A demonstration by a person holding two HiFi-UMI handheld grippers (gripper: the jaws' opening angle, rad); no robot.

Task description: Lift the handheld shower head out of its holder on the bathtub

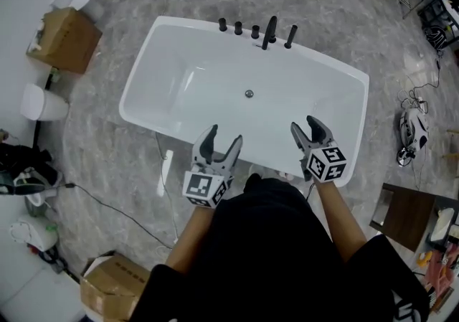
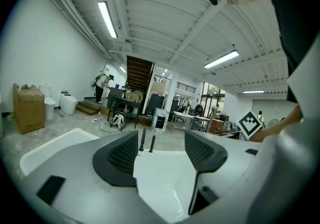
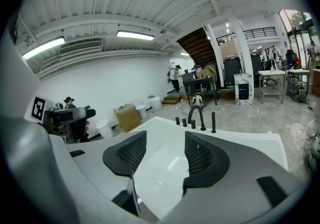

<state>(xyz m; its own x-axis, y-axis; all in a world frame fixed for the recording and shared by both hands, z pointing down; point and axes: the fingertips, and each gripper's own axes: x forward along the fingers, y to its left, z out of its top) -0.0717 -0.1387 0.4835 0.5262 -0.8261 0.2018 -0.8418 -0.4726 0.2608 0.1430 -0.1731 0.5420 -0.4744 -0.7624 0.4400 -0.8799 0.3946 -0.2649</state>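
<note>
A white freestanding bathtub fills the middle of the head view. Black fittings stand on its far rim: three short knobs, a curved spout and, at the right end, the slim handheld shower head upright in its holder. The right gripper view shows the shower head beyond the spout. Two black posts show on the far rim in the left gripper view. My left gripper and right gripper hover over the near rim, far from the fittings. Both are open and empty.
A cardboard box and a white bin stand left of the tub, with another box at the near left. Cables run over the marble floor. A white machine and a dark table are at the right.
</note>
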